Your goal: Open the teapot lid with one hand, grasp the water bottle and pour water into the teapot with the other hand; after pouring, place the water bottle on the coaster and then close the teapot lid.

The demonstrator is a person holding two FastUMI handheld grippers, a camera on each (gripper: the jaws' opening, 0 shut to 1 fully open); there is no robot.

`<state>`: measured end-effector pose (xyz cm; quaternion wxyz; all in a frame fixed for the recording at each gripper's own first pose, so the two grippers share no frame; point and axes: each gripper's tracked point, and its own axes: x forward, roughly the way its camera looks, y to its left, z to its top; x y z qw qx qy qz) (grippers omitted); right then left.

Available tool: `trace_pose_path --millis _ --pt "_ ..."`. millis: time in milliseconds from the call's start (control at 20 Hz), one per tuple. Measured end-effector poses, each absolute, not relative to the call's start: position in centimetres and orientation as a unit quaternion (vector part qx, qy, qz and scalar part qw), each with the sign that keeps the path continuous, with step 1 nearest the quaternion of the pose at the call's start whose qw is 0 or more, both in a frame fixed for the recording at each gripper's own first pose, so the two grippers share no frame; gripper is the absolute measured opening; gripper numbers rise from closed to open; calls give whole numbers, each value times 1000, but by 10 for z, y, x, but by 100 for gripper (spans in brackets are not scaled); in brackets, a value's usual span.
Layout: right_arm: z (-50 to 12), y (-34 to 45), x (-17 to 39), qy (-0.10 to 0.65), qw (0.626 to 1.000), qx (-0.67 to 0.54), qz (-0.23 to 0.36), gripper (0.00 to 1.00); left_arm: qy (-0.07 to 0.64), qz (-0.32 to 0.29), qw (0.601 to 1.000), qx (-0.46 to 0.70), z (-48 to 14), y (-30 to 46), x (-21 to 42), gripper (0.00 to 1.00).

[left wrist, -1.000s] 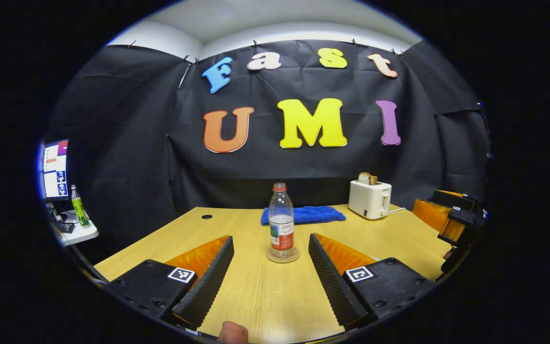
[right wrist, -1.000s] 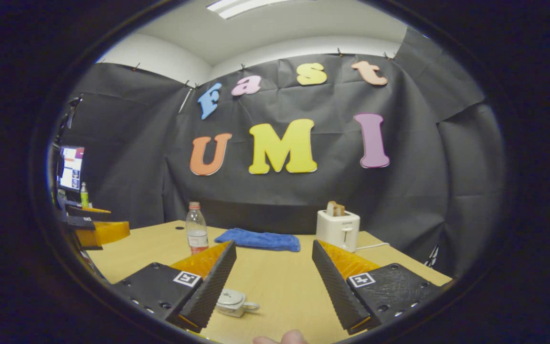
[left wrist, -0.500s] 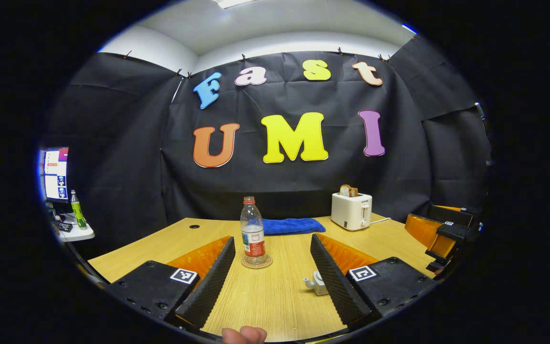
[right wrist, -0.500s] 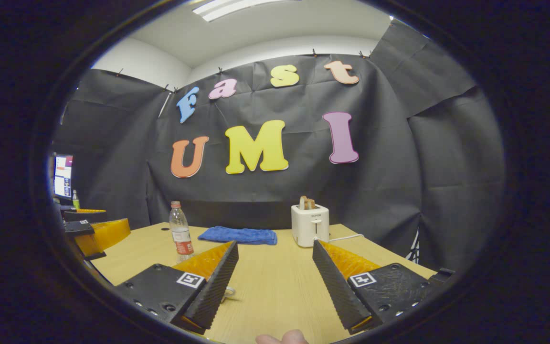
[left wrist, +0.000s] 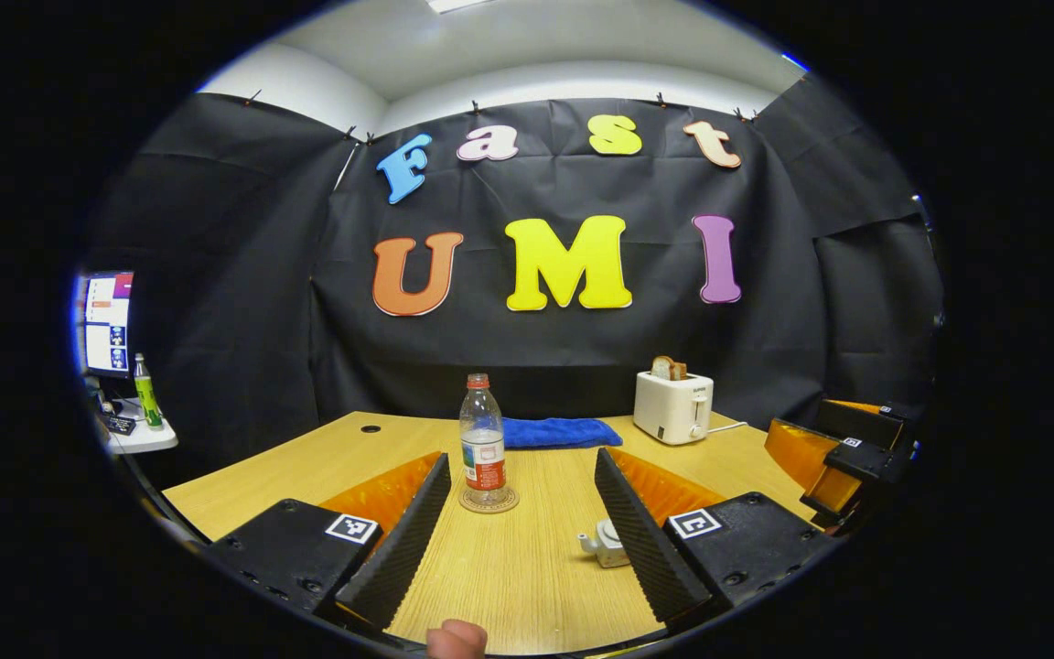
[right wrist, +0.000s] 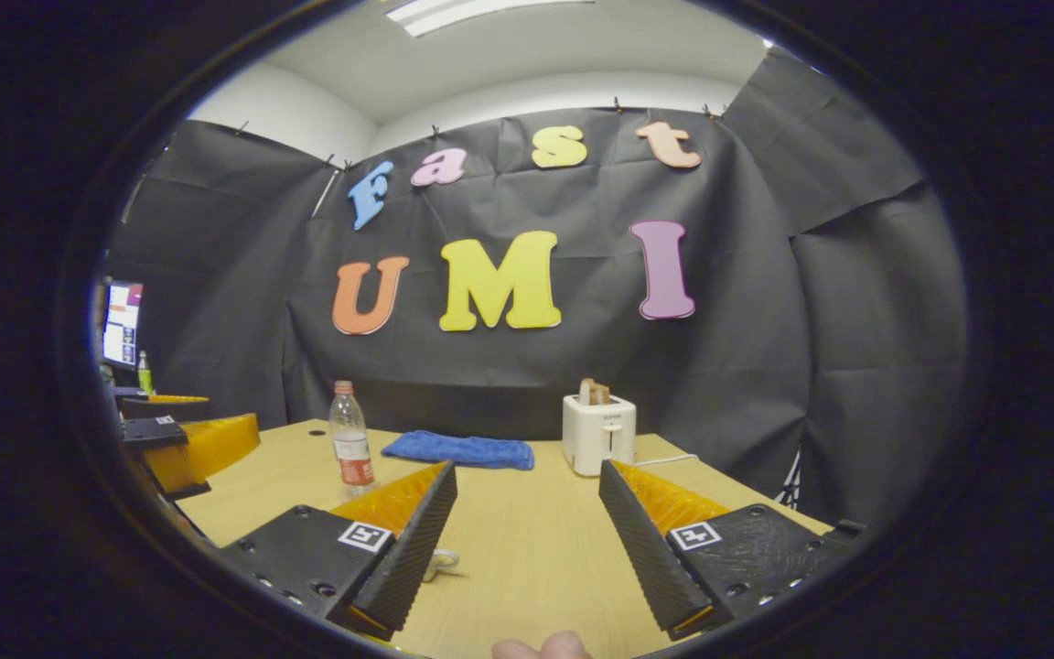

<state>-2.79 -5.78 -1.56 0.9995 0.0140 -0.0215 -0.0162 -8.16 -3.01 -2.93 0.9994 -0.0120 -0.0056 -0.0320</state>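
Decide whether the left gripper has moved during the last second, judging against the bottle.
Yes. In the left gripper view the bottle now looks smaller and left of centre, so the left gripper drew back and turned right.

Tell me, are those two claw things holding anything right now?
No, nothing is held. The left hand-held gripper and the right hand-held gripper are both open with bare table between their fingers. The bottle stands free on its coaster.

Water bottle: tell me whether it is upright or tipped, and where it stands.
Upright. The water bottle stands cap up on the round coaster on the table, partly filled with water.
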Motion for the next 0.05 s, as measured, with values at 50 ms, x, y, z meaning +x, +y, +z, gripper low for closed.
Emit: trace_pose_path --millis 50 --pt "-15 -55 -27 -21 1000 14 -15 95 -8 -31 999 -11 -28 -29 -83 99"
